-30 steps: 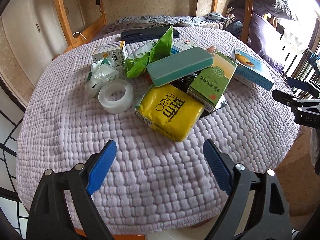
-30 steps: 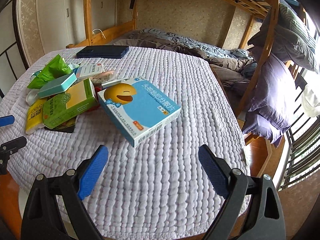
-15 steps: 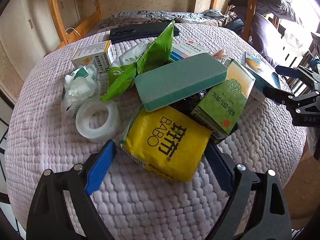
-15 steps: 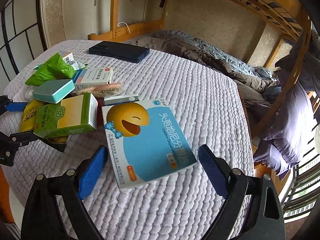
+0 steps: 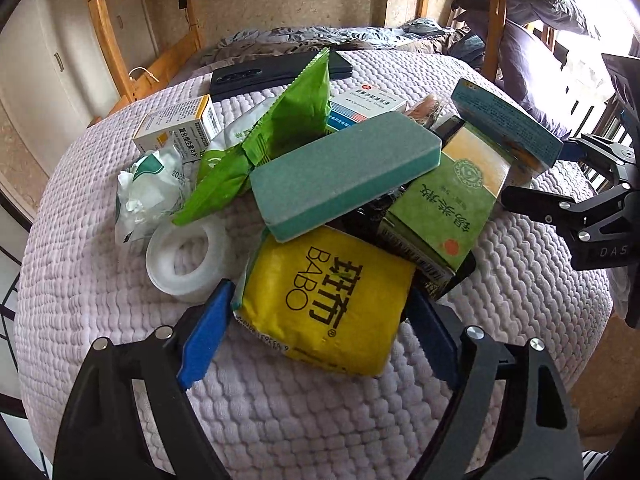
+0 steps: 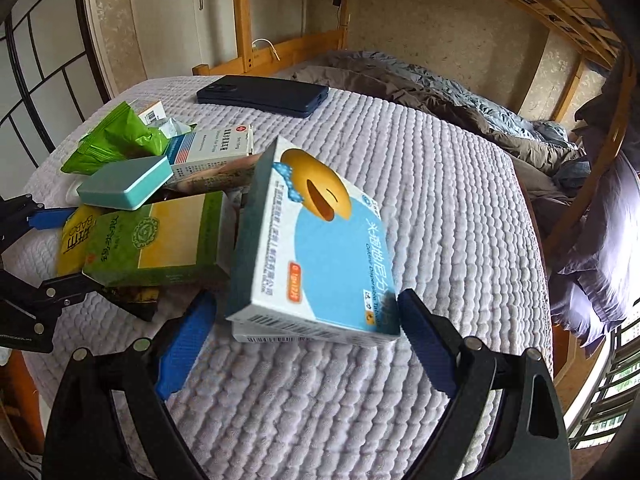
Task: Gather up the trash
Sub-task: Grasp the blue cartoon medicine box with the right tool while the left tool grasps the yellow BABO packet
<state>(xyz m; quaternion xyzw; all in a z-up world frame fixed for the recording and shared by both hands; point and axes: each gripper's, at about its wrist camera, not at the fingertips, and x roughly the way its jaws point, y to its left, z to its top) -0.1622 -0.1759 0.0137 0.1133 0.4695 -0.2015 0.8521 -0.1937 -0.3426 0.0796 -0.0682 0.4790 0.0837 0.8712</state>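
A heap of litter lies on a round table with a lilac quilted cover. My left gripper is open, its blue pads on either side of a yellow BABO tissue pack. Behind it lie a teal sponge block, a green tea box, a green wrapper and a clear tape roll. My right gripper is open around a blue medicine box with a yellow smiley, which is tilted up on one edge against the green tea box.
A dark phone lies at the far side of the table. Small white medicine boxes and crumpled white plastic sit at the left of the heap. A wooden bunk bed with grey bedding stands behind.
Both grippers have moved forward into the heap. The left now straddles the yellow pack. The right has reached the blue smiley box, which has tipped up from flat onto its edge.
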